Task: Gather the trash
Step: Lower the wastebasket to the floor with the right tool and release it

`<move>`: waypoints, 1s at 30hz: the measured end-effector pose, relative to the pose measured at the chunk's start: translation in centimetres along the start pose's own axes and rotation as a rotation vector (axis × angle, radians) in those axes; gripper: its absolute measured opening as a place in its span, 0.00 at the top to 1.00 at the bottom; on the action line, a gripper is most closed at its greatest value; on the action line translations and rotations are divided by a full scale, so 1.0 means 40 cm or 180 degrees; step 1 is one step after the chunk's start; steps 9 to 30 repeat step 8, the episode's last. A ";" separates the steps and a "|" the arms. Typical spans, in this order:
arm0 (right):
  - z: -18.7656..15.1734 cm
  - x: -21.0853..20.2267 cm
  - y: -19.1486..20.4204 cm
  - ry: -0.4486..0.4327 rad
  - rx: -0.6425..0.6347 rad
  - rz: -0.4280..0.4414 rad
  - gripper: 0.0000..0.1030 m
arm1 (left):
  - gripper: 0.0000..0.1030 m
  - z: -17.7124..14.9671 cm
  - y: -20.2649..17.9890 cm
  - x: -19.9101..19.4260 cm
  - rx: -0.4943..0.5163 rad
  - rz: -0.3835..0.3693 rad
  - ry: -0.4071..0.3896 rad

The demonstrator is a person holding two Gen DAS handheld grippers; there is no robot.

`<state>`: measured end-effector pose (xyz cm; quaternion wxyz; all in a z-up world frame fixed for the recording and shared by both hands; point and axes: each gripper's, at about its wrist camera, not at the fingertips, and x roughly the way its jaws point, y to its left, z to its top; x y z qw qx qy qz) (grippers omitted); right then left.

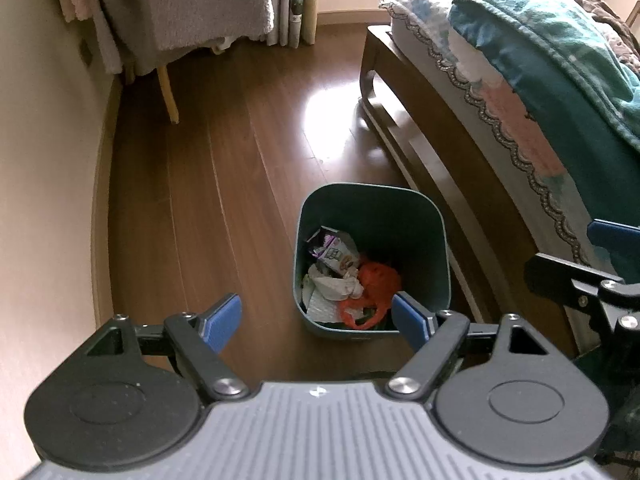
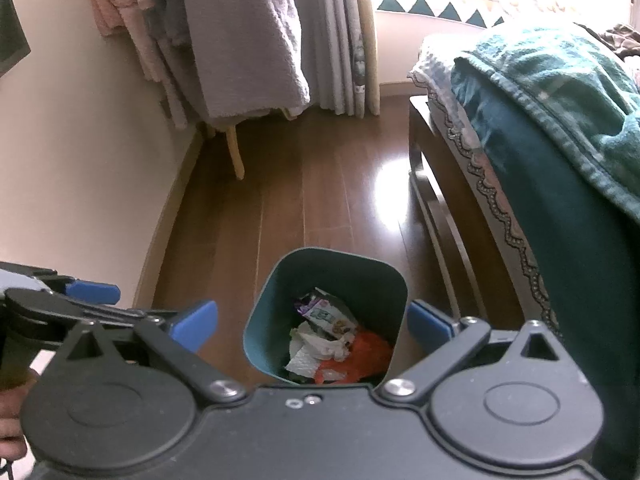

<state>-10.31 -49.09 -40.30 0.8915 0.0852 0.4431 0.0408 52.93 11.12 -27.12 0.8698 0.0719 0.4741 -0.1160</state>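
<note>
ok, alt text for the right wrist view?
An open, empty right hand-held gripper points down at a teal bin on a wooden floor, holding crumpled paper, an orange bag and a snack wrapper. A bed stands right.

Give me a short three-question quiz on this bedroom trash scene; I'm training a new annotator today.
1. True or false: the green bin stands on the wooden floor beside the bed.
2. Multiple choice: the bright plastic bag in the bin is A) orange, B) blue, C) black.
3. Fill in: the left tongs and right tongs are both ____, with nothing between their blue pads.

Key: 1 true; 2 A; 3 open.
</note>
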 end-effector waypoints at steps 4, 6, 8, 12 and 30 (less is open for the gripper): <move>0.000 -0.004 0.002 -0.0004 -0.0022 0.0004 0.02 | 0.20 0.001 -0.004 -0.003 0.0026 -0.0010 0.0015; -0.002 -0.004 0.002 -0.0005 -0.0014 0.0008 0.02 | 0.20 0.003 -0.003 -0.002 0.0025 -0.0017 0.0015; -0.002 -0.002 0.001 0.0002 -0.0025 0.0010 0.02 | 0.20 0.009 -0.001 0.003 0.0034 -0.0038 0.0027; -0.002 -0.002 0.001 0.0002 -0.0025 0.0010 0.02 | 0.20 0.009 -0.001 0.003 0.0034 -0.0038 0.0027; -0.002 -0.002 0.001 0.0002 -0.0025 0.0010 0.02 | 0.20 0.009 -0.001 0.003 0.0034 -0.0038 0.0027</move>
